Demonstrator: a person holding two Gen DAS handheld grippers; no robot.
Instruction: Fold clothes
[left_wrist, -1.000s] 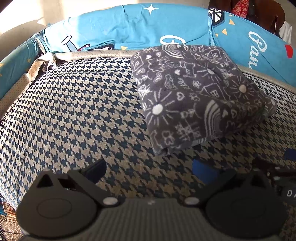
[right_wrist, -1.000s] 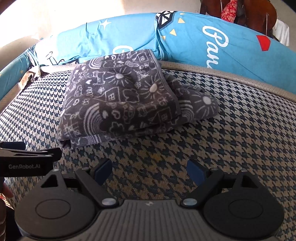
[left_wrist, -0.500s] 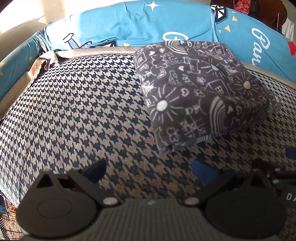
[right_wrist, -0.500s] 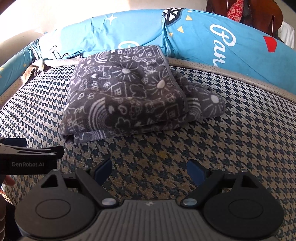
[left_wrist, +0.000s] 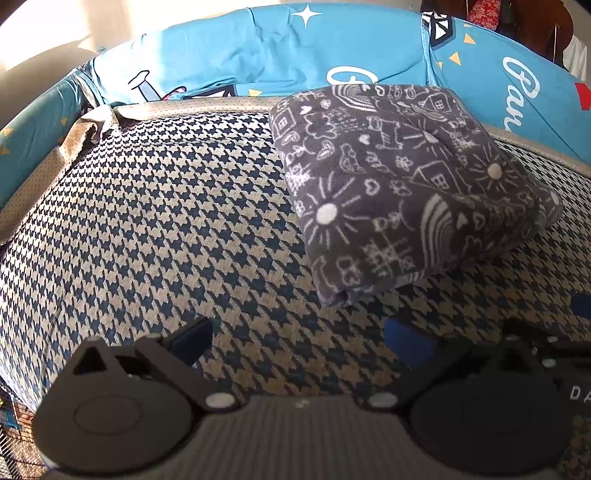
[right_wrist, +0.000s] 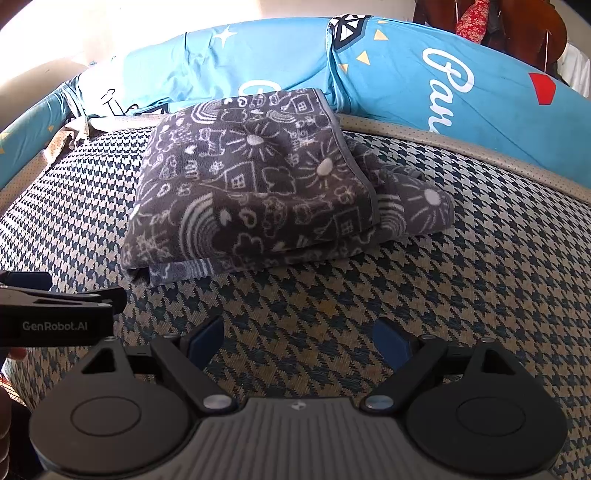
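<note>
Presently, the grey doodle-print fleece garment (left_wrist: 406, 184) lies folded into a thick rectangular bundle on the houndstooth cover (left_wrist: 155, 229), toward the far edge of that surface. Its white line drawings show suns, houses, rainbows and hearts. In the right wrist view the bundle (right_wrist: 258, 192) shows a bound edge running along its right side, with a lower layer bulging out loosely past that edge. At the near left corner the stacked layers are visible and lie slightly uneven.

Left gripper (left_wrist: 295, 336): fingers spread wide apart, nothing between them, positioned over bare houndstooth cover short of the bundle's near corner and not touching it. The right wrist view shows it from the side (right_wrist: 59, 314) at the left edge of the frame, with "GenRobot.AI" lettering on its body.

Right gripper (right_wrist: 297, 339): fingers likewise spread apart, with blue pads (right_wrist: 389, 341) visible, holding nothing, positioned over the cover near the bundle's front edge and clear of it.

Behind the bundle, blue printed bedding (right_wrist: 424, 85) with stars, triangles and white script lettering runs along the far side. A beige dotted border (left_wrist: 192, 105) lies between that bedding and the houndstooth cover. Strong sunlight washes out the upper left of both views.
</note>
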